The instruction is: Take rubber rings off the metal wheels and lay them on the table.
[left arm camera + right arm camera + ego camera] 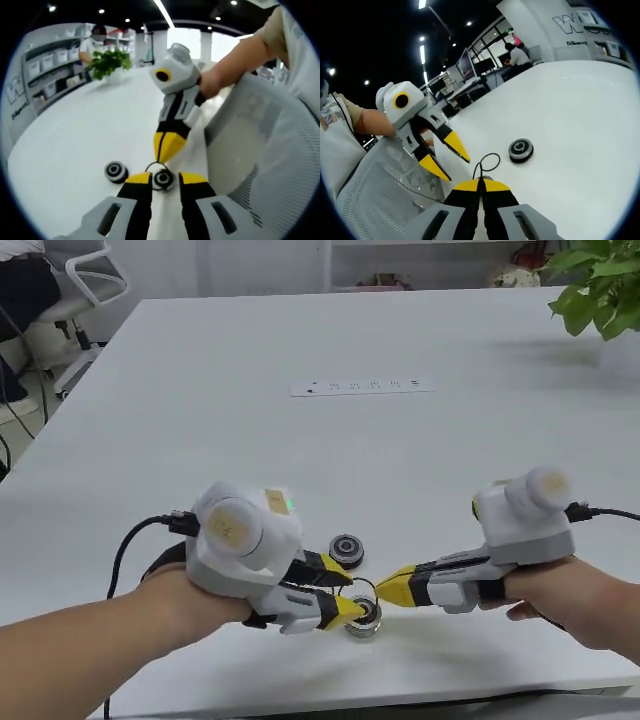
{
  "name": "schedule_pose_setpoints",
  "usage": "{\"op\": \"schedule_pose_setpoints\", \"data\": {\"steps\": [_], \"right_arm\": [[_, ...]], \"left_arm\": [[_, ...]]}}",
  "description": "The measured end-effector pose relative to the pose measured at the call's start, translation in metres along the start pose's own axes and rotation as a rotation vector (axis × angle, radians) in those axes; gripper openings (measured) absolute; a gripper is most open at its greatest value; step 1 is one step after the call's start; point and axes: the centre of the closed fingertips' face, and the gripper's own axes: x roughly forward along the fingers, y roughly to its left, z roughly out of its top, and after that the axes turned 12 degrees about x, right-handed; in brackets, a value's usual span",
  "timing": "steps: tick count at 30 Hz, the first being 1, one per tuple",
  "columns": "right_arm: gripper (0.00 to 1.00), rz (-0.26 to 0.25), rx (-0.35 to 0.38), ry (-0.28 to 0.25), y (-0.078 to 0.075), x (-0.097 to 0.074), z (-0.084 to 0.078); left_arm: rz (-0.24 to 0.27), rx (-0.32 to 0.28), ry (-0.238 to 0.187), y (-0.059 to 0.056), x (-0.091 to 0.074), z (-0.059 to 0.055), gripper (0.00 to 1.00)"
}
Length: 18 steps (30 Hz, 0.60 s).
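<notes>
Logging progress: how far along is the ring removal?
Done: no ring lies loose on the table yet. In hand: right gripper pinches a rubber ring looped up from the near wheel, beside the open left gripper. Left: the far wheel, its ring seemingly on.

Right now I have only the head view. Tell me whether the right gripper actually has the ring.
Observer: Yes. In the right gripper view, the right gripper has its jaws shut on the rubber ring, a thin black loop that rises just past the tips.
Operator: Report the left gripper before I pull.
Observer: In the left gripper view, the left gripper is open, with one jaw on each side of the metal wheel. I cannot tell whether the jaws touch it.
</notes>
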Motion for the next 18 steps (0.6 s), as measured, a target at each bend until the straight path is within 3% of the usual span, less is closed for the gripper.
{"op": "schedule_pose_setpoints", "data": {"steps": [7,13,18], "right_arm": [[0.00,0.000,-0.007,-0.014,-0.003,-0.001,0.005],[0.00,0.003,-0.016,-0.023,0.001,-0.002,0.016],[0.00,0.001,-0.020,-0.031,0.003,0.002,0.024]], "left_arm": [[0.016,-0.003,-0.001,0.003,-0.018,-0.005,0.32],[0.071,-0.043,-0.028,0.014,-0.036,-0.005,0.35],[0.105,-0.060,-0.037,0.021,-0.047,-0.011,0.45]]}}
